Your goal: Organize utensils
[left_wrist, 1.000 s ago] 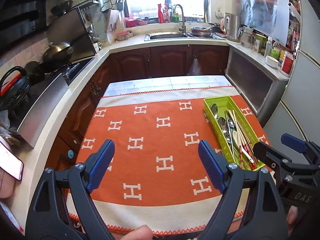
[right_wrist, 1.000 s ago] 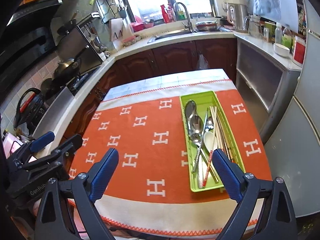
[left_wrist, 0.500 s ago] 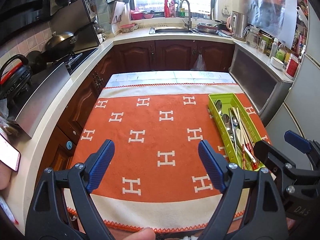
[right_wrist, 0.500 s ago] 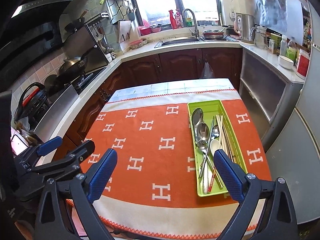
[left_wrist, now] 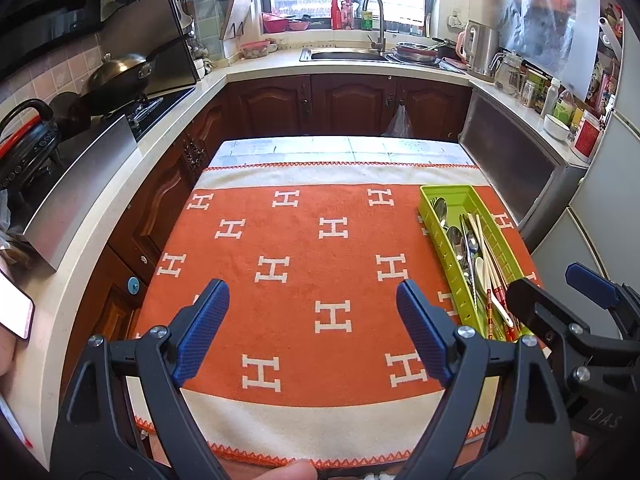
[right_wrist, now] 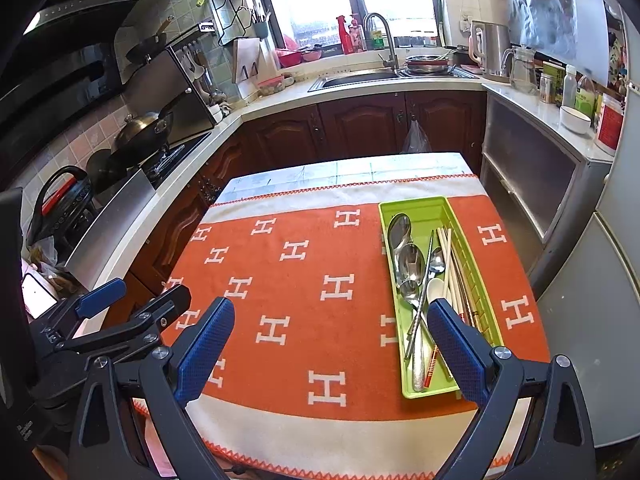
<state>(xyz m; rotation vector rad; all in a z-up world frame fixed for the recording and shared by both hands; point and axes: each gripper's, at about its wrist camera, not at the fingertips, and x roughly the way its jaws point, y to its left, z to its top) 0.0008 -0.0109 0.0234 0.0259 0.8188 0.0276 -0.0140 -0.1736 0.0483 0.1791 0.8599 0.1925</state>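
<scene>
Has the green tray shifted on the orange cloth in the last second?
No. The green tray lies on the orange cloth between the same H marks as before. Only the camera view has changed.

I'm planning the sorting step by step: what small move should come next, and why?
Probably bring the right gripper forward and down toward the green tray. Both grippers are open and hold nothing; the spoons and chopsticks lie mixed together in the tray on the orange cloth, and it sits on the right gripper's side, far from the left gripper.
</scene>
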